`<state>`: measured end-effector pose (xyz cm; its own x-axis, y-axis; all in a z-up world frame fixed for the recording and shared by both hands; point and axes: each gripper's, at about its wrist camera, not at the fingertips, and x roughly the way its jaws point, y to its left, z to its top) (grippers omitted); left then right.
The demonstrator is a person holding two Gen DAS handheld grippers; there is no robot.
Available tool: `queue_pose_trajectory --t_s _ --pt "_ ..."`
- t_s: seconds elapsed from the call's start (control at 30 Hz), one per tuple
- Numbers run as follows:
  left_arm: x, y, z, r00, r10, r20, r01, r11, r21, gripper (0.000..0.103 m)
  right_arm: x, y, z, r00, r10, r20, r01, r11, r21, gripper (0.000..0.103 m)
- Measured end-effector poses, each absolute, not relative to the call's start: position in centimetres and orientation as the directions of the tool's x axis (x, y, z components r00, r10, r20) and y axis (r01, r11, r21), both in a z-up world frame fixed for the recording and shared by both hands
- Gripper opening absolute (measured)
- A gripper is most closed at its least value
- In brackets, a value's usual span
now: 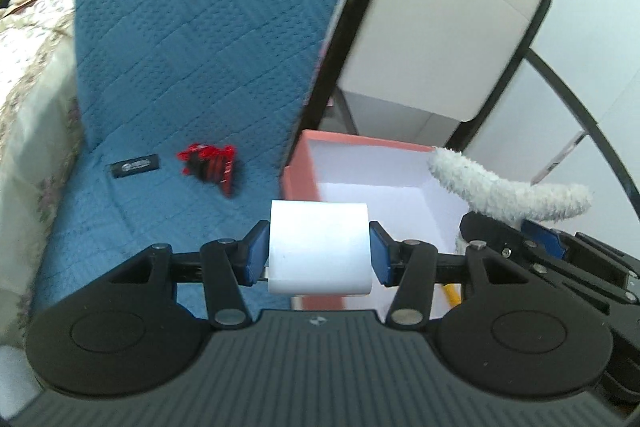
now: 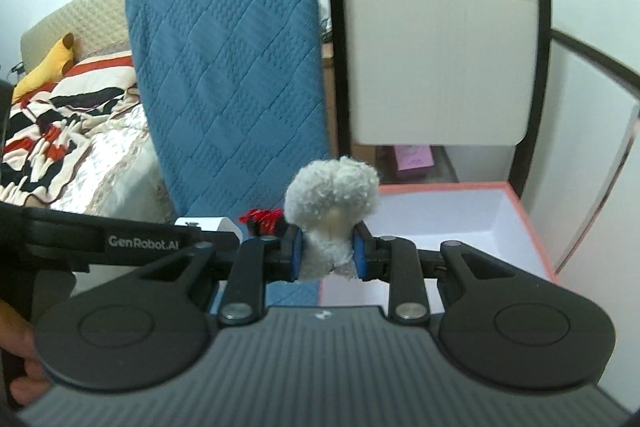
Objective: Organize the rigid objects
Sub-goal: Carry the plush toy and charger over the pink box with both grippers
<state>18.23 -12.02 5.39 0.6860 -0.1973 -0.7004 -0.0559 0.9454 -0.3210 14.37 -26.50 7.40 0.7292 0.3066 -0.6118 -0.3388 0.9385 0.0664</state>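
Left gripper (image 1: 319,251) is clamped on a white block (image 1: 319,247), right gripper (image 2: 327,253) pinching a fluffy white toy (image 2: 334,201), both above the pink box (image 1: 304,163); next I'd guess lower and release inside

1 white block (image 1: 319,249), 1 fluffy white toy (image 2: 334,215), 1 pink box (image 1: 304,167) w/ white inside, 1 red-black item (image 1: 210,165) & 1 black stick (image 1: 135,166) at 9 o'clock of box, 2 chairs: blue (image 2: 228,67), white (image 2: 440,59).
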Motion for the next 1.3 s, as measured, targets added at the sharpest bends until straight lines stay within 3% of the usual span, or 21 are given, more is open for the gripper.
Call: queue_pose_trajectory --t_s 0.43,1.3 --pt "22.9 -19.1 3.8 0.648 -0.234 -0.725 -0.024 0.945 -0.326 0.058 17.7 -33.6 4.6 0.704 0.238 -0.669 -0.255 0.964 0.074 0.028" --pt "29.4 -27.5 -9.1 0.433 -0.254 -0.865 -0.014 0.957 -0.288 0.058 23.1 -41.9 -8.5 0.476 0.141 -0.868 -0.116 0.988 0.097 0.029"
